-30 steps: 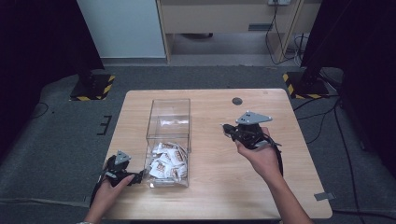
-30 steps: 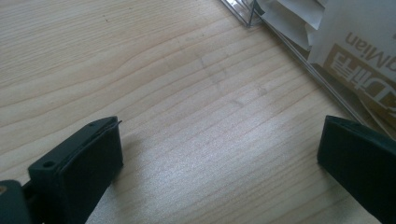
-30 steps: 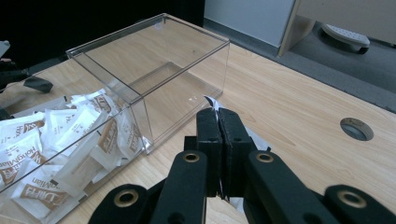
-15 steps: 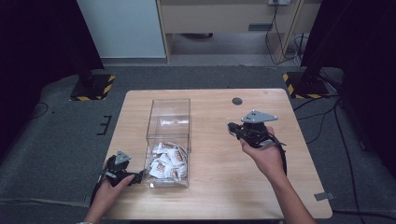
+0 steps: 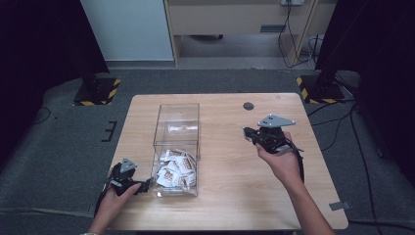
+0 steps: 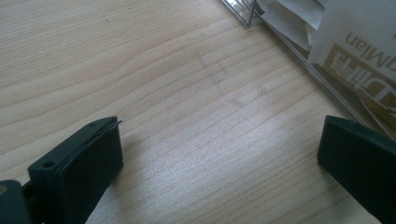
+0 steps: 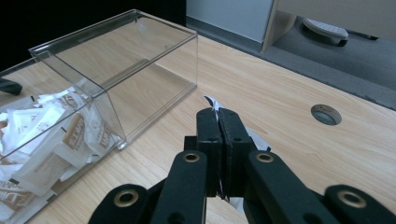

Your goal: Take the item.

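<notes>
The right gripper's point(image 7: 218, 122) fingers pinched what looked like a small white paper sachet point(image 7: 210, 101) above the pale wooden tabletop point(image 5: 225, 122). The left gripper's point(image 6: 219, 154) fingers stood wide beside the clear plastic box point(image 5: 176, 147).

Lab-type recording setup is indicated: bare wooden table point(image 5: 225, 205) with cable hole point(image 5: 248, 105), set on grey carpet point(image 5: 58, 147); black stand bases marked by hazard tape point(image 5: 95, 93), dark curtains point(image 5: 39, 44), loose cables point(image 5: 342, 132) seen around.
</notes>
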`<state>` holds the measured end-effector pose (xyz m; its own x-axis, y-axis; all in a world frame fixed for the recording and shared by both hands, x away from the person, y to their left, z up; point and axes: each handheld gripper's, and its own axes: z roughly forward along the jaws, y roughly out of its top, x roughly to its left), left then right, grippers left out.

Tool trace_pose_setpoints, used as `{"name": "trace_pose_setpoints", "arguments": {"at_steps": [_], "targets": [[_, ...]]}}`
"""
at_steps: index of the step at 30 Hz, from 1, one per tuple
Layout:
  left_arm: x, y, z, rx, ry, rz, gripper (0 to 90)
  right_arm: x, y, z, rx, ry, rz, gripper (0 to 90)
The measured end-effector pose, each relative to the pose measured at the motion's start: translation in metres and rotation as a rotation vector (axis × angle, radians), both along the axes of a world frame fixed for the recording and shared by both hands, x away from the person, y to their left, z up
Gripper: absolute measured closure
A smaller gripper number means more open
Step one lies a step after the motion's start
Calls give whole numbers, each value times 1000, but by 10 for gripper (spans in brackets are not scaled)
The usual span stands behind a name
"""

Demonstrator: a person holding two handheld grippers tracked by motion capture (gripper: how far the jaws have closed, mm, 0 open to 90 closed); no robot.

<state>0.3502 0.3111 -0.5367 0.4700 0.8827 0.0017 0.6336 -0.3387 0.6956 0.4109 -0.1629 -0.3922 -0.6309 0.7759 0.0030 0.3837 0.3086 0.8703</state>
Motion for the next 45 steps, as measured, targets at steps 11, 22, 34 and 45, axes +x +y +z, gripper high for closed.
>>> {"name": "trace_pose_setpoints", "arguments": {"at_steps": [11, 22, 34, 45], "targets": [[0, 0, 0, 0, 0, 0, 0, 11, -11, -5, -9, 6, -38, 884], [0, 0, 0, 0, 0, 0, 0, 19, -16, -16, -21, 23, -62, 884], [0, 0, 0, 0, 0, 0, 0, 23, -19, -33, -28, 49, -77, 883], [0, 0, 0, 0, 0, 0, 0, 32, -14, -48, -31, 76, -79, 882]]}}
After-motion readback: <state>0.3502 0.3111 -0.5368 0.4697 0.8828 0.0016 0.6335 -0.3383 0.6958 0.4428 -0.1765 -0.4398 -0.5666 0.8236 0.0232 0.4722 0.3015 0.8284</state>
